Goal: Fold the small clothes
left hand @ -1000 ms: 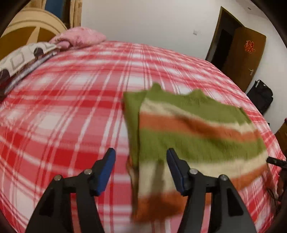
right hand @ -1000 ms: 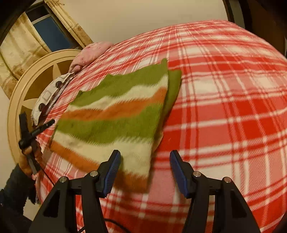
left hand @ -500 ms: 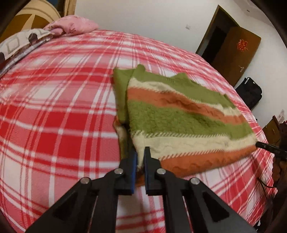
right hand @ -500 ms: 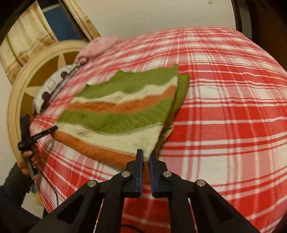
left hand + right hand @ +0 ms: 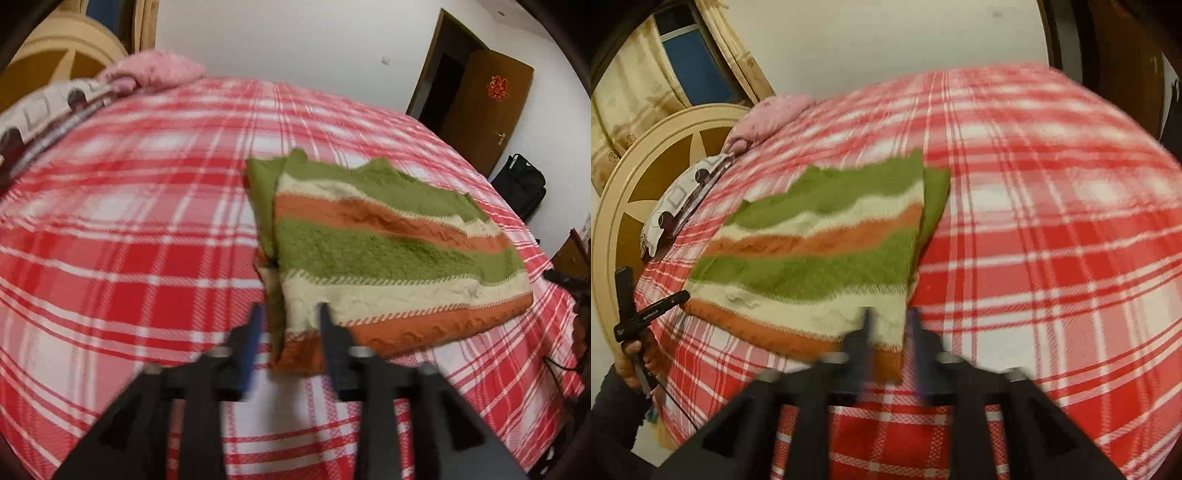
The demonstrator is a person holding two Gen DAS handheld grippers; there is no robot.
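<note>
While plaid-covered, bed (image 5: 147,221) beside door (image 5: 484,107).

Warm indoor light, motion blur, fisheye bulge

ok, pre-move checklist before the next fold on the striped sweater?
1. Striped sweater lies flat on the plaid blanket: ok.
2. Left gripper off the cloth: its jaws are opening, the sweater's near corner between them, pads not pressing: ok.
3. Right gripper off the cloth: jaws opening, the other near corner between them: ok.
4. Side edge squared: a green layer sticks out beyond the top layer: not ok.
5. Sharp view of the pads: both blurred: not ok.
</note>
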